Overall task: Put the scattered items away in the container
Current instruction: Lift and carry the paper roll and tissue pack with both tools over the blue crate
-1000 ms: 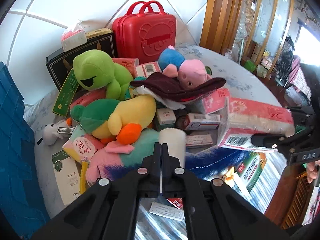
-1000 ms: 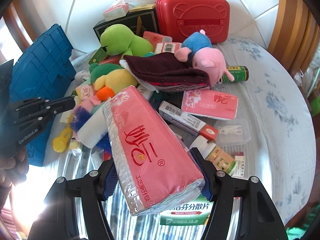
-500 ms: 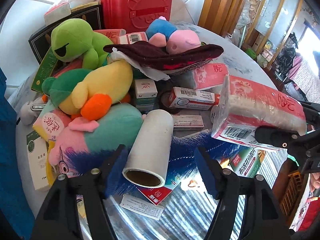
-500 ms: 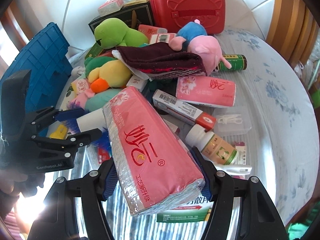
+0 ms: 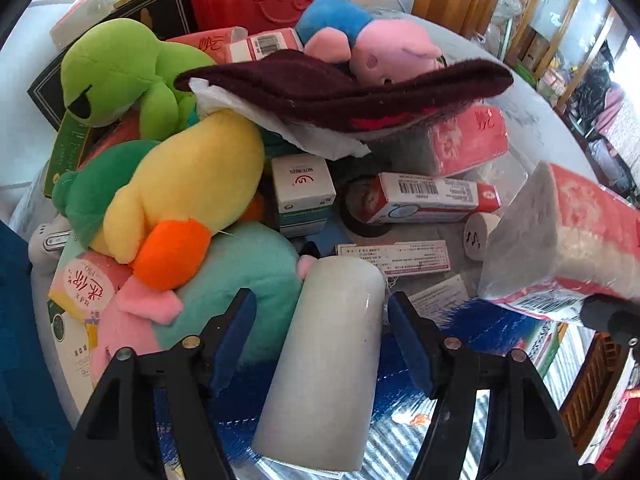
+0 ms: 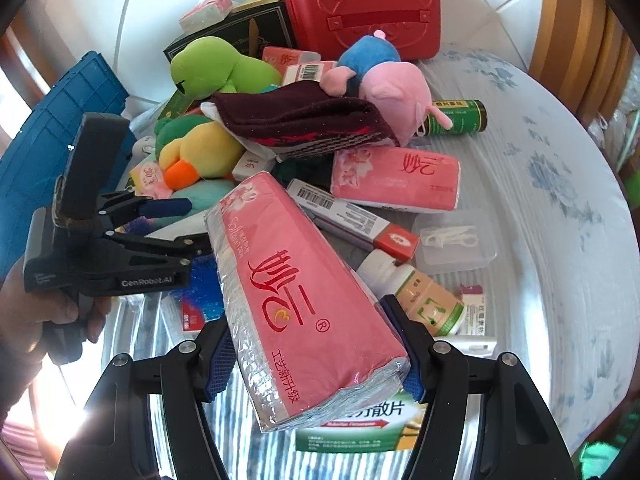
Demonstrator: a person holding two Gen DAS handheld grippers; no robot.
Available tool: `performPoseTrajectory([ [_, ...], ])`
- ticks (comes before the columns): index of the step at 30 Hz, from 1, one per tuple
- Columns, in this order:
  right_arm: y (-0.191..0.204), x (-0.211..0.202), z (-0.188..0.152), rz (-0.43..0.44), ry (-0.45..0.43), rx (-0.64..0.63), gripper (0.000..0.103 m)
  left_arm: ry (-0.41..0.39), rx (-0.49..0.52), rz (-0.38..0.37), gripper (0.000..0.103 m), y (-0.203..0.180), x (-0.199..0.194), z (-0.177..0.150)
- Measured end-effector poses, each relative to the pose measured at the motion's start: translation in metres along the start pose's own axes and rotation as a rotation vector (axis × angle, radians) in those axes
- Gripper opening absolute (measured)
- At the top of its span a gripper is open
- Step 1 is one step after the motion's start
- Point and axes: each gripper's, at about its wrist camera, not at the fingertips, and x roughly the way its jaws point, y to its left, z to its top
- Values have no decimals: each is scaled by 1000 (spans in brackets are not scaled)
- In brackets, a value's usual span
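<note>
tools over the cluttered table, one loaded, one reaching

right tool (image 6: 316, 354) clamps the pink tissue pack (image 6: 298, 292) for carrying; left tool (image 5: 320, 320) gapes astride the white roll (image 5: 328, 364), pads clear, ready to pinch.

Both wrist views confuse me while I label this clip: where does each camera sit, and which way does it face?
Left wrist: on the left gripper, looking down over the white roll between its open fingers.
Right wrist: on the right gripper, looking down along the clamped pink tissue pack; a hand shows.
Shared: green plush, red case.
</note>
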Motion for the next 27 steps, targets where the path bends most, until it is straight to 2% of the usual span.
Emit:
performPoseTrajectory([
  [3, -4, 1, 3, -3, -1, 6, 66, 4, 30, 23, 66, -5, 4, 2],
  [5, -6, 2, 5, -2, -2, 7, 66, 9, 103, 56, 61, -16, 6, 0],
  [7, -7, 3, 7, -1, -3, 8, 66, 8, 156, 78, 48, -23, 8, -4],
  [8, -7, 3, 8, -1, -3, 10, 66, 3, 158, 83, 48, -24, 7, -6],
  [12, -8, 2, 11, 0, -11, 18, 66, -36, 88, 65, 47, -13, -4, -14],
  [19, -3, -5, 16, 4, -29, 15, 66, -129, -55, 9, 45, 21, -48, -20],
  [24, 4, -18, 18, 5, -55, 16, 66, -186, -94, 9, 45, 39, -85, -20],
  [27, 10, -31, 20, 4, -76, 18, 66, -211, -106, 15, 44, 34, -100, -13],
])
